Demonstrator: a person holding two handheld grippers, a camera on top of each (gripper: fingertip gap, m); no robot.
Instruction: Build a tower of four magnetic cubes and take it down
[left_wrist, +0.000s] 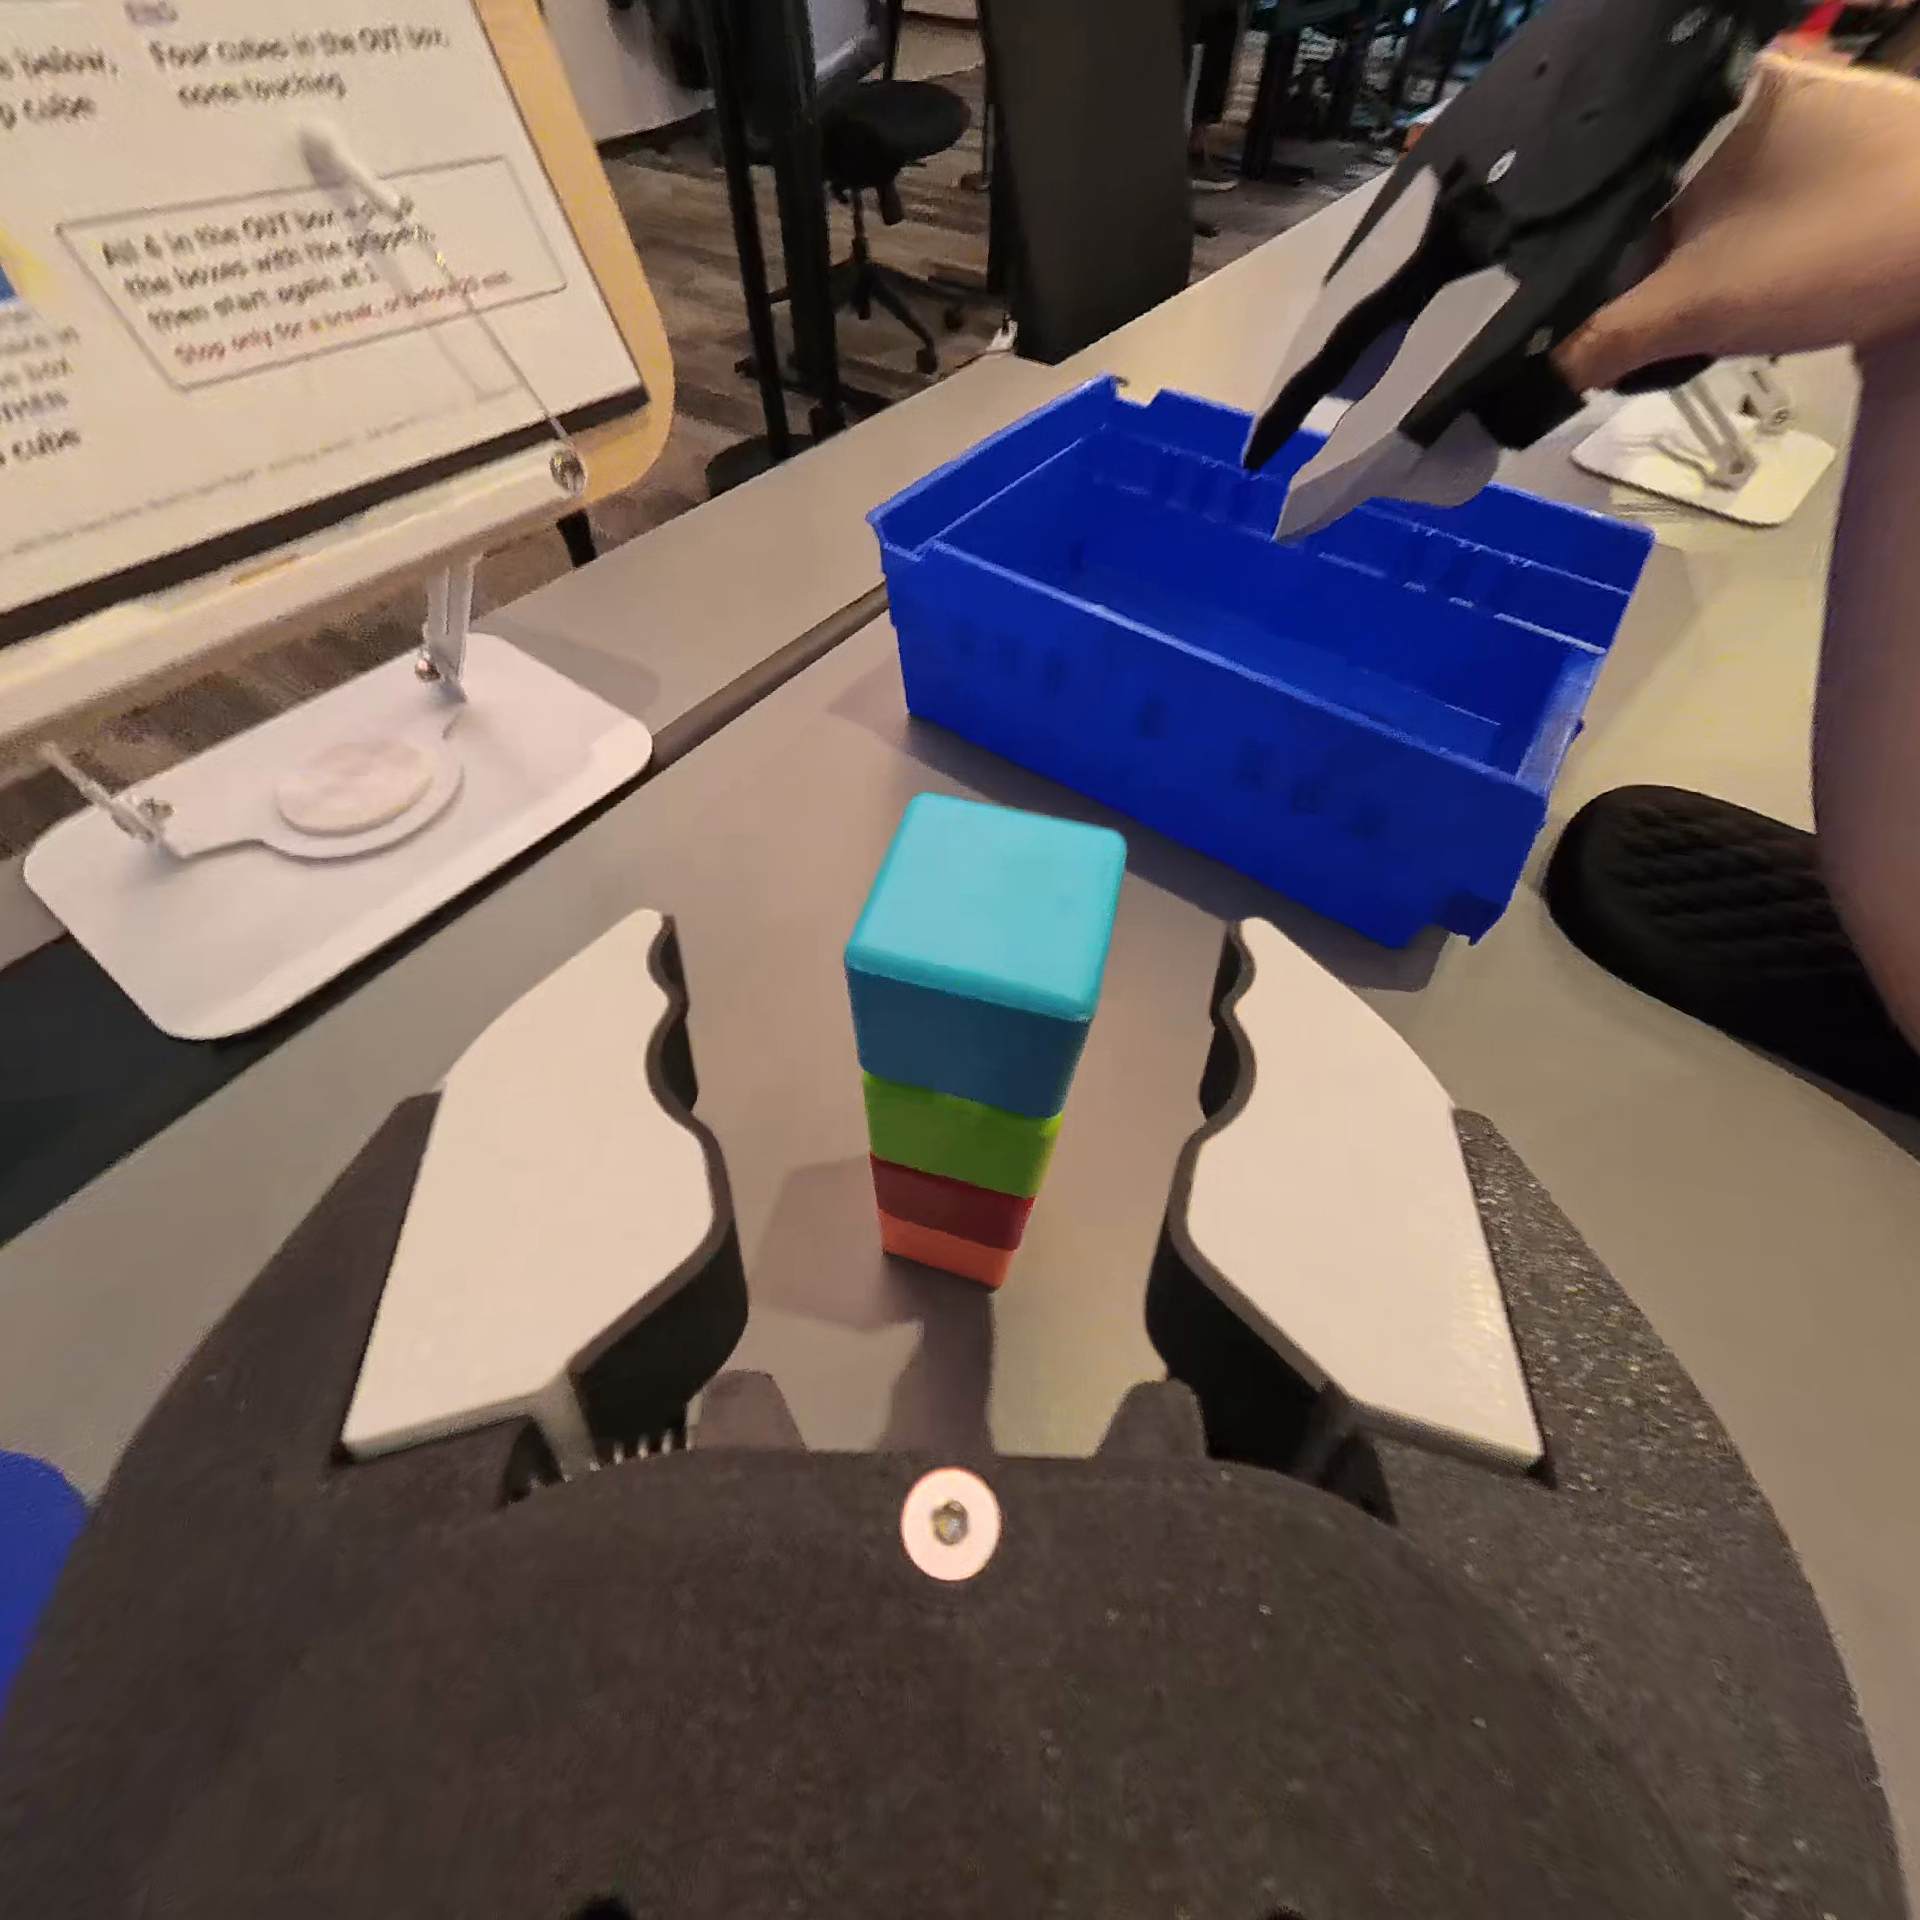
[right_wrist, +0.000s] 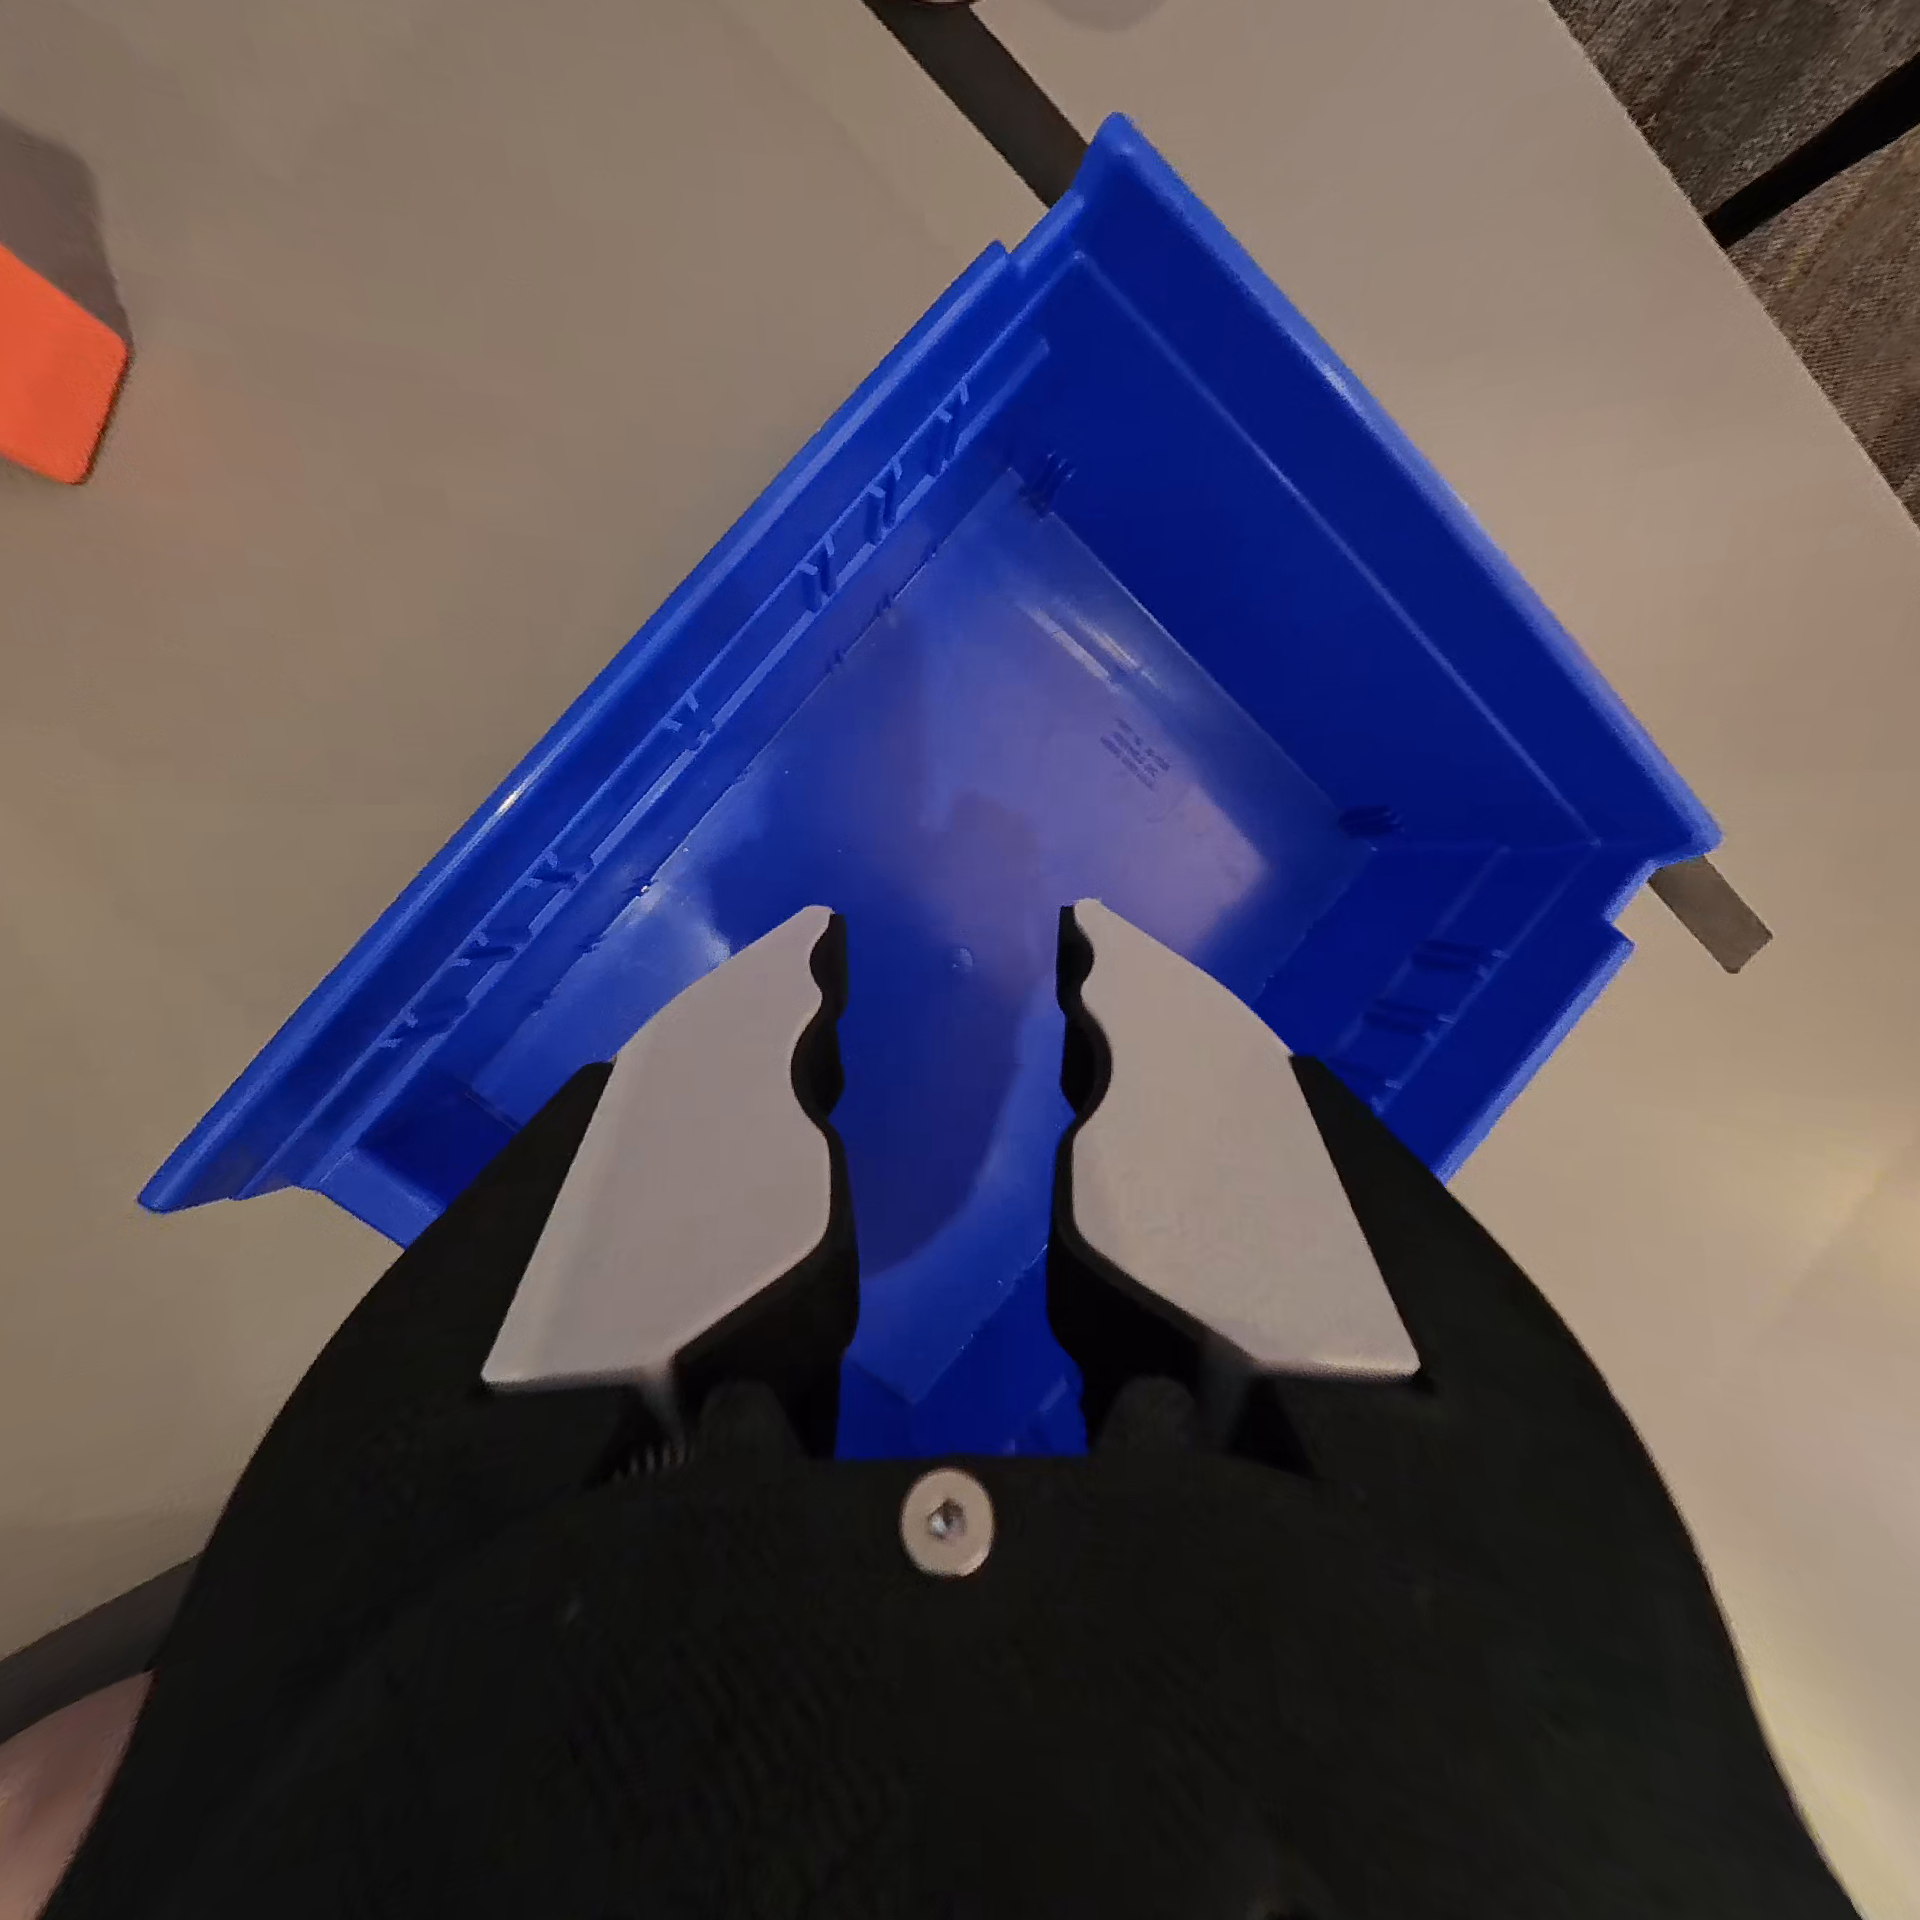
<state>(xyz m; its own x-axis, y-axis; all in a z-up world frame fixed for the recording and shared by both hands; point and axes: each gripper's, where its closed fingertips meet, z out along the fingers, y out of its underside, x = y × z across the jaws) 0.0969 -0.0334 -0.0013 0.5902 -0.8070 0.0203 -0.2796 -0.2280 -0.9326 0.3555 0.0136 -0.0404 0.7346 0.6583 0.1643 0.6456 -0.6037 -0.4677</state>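
A tower of cubes stands on the grey table: a teal cube (left_wrist: 987, 935) on top, a green cube (left_wrist: 961, 1132) under it, a dark red cube (left_wrist: 951, 1207), and an orange cube (left_wrist: 945, 1257) at the bottom. My left gripper (left_wrist: 945, 935) is open, its fingers on either side of the tower and apart from it. My right gripper (right_wrist: 948, 914) is open and empty, held above the empty blue bin (right_wrist: 1143, 582); it also shows in the left wrist view (left_wrist: 1283, 499). The orange cube shows at the left edge of the right wrist view (right_wrist: 52, 374).
The blue bin (left_wrist: 1226, 707) sits behind and right of the tower. A document stand with a printed sheet (left_wrist: 260, 260) on a white base (left_wrist: 343, 831) is at the left. A person's hand (left_wrist: 1787, 208) holds the right gripper. A black chair (left_wrist: 1725, 935) is at the right. Spacing between my two grippers at the tips: around 30 centimeters.
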